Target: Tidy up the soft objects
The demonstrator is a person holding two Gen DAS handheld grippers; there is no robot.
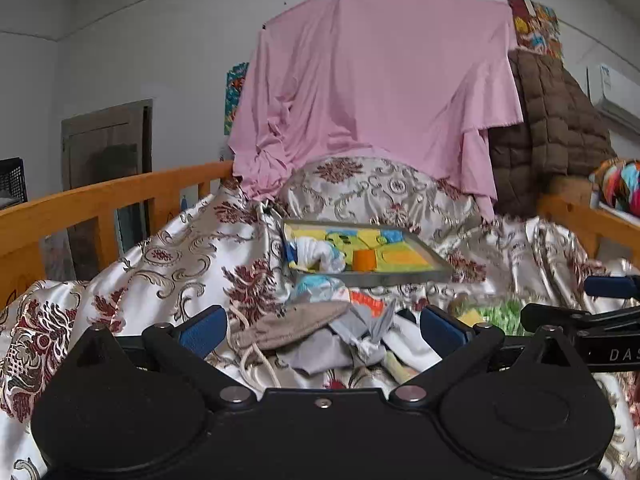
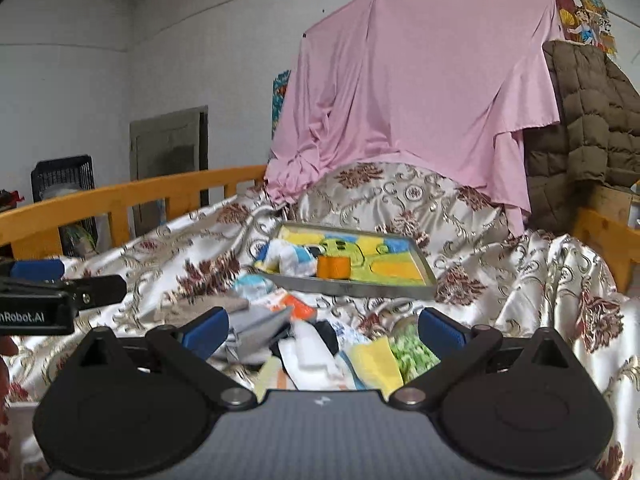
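A pile of small soft items lies on the floral bedspread: a beige drawstring pouch (image 1: pixel 288 326), a grey cloth (image 1: pixel 356 330), a green patterned cloth (image 1: pixel 500 312) and an orange-white piece (image 1: pixel 366 302). My left gripper (image 1: pixel 324 330) is open above the pile, holding nothing. My right gripper (image 2: pixel 322 334) is open over the same pile, above white (image 2: pixel 308 350), yellow (image 2: pixel 378 362) and green (image 2: pixel 412 350) cloths. Behind the pile a metal tray (image 1: pixel 384 278) holds a white-blue cloth (image 1: pixel 316 254) and an orange item (image 1: pixel 364 260); the tray also shows in the right wrist view (image 2: pixel 360 286).
A wooden bed rail (image 1: pixel 100 204) runs along the left and far right. A pink sheet (image 1: pixel 372 88) hangs behind a patterned pillow (image 1: pixel 372 190). A brown quilted jacket (image 1: pixel 556 128) hangs at the right. The other gripper shows at each view's edge (image 1: pixel 608 300) (image 2: pixel 44 292).
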